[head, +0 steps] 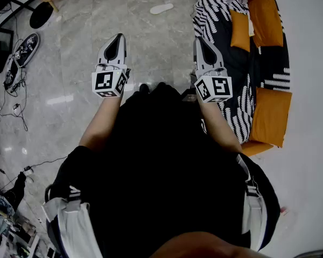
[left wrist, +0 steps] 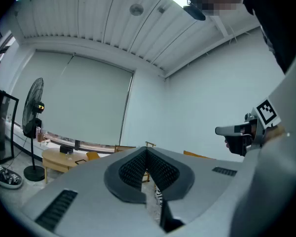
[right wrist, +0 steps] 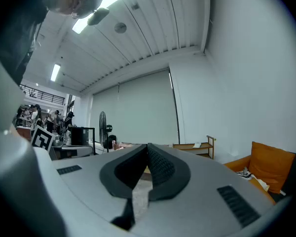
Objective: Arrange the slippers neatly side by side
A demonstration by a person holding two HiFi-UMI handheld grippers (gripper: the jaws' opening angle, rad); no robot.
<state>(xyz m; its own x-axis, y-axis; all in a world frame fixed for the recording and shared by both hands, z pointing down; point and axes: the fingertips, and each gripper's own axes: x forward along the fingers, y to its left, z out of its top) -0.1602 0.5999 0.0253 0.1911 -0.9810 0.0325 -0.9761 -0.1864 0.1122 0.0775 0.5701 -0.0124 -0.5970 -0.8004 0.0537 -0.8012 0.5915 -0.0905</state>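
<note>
Jaws together: L gripper, R gripper.

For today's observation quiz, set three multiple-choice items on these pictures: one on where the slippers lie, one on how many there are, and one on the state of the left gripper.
1. The white slippers lie:
A) in a gripper's jaws
B) on the floor, out ahead
C) on a chair

2. How many white slippers show?
A) one
B) two
C) four

3. The left gripper is:
A) shut, with nothing between its jaws
B) wide open
C) shut on a slipper

Key:
1 B, the head view shows them on bare grey floor.
2 B, a pair lies there, one just beyond the other.
3 A, its own view shows the pads meeting with nothing between them.
</note>
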